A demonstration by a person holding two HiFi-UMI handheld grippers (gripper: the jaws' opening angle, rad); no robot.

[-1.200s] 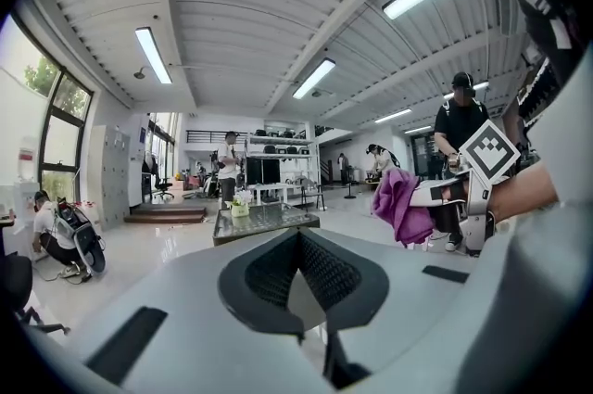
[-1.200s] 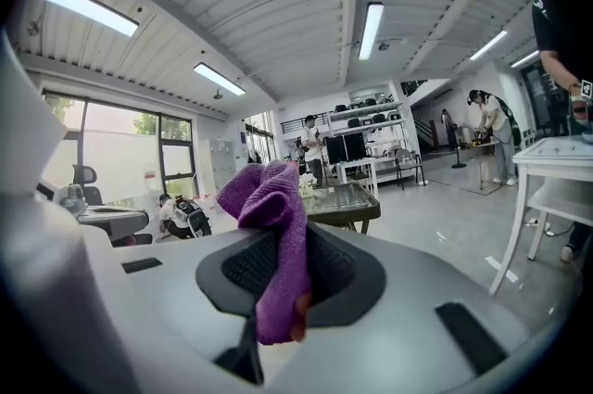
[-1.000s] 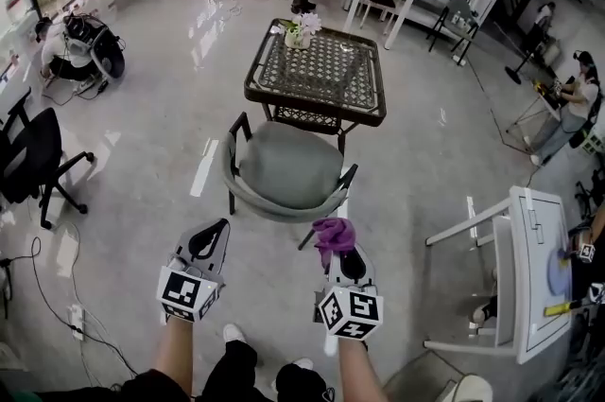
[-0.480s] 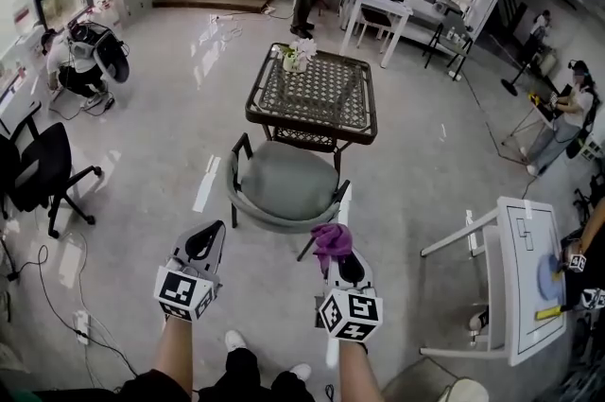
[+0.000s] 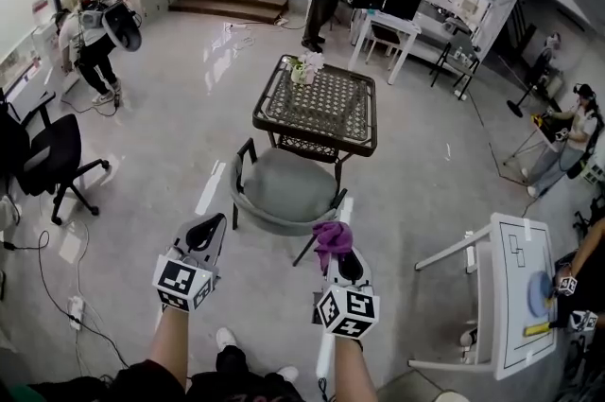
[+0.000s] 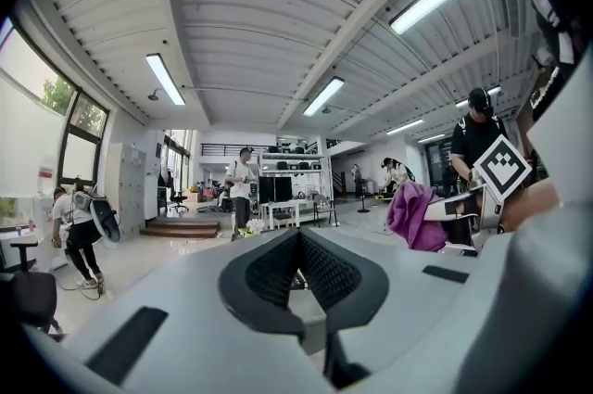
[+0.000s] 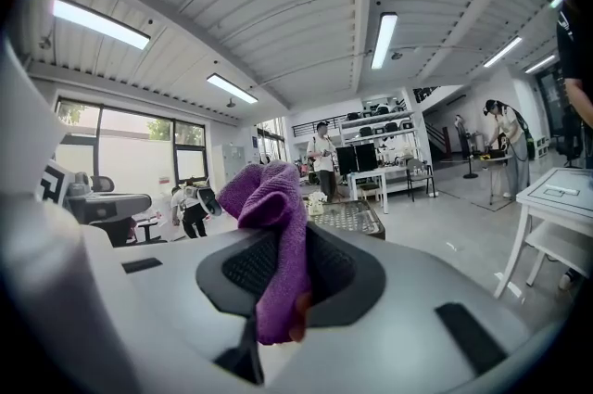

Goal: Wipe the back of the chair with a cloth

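A grey-green chair (image 5: 282, 185) with black legs stands in front of me, its curved back (image 5: 276, 222) facing me. My right gripper (image 5: 337, 249) is held low, just short of the back's right end, shut on a bunched purple cloth (image 5: 332, 236). In the right gripper view the cloth (image 7: 270, 225) hangs out between the pads and rises above the right gripper (image 7: 278, 285). My left gripper (image 5: 207, 235) hovers left of the chair and apart from it. In the left gripper view the left gripper (image 6: 298, 270) is shut with nothing in it, and the cloth (image 6: 413, 216) shows at the right.
A wicker-top table (image 5: 317, 109) with a small flower pot (image 5: 304, 69) stands against the chair's far side. A black office chair (image 5: 45, 159) is at the left, a white table (image 5: 516, 288) at the right. Cables (image 5: 72, 310) lie on the floor. Several people stand around.
Both grippers keep their places, the cloth still held. The view has pulled back a little, so chair and table look smaller. The person at the far left has stood up from a crouch.
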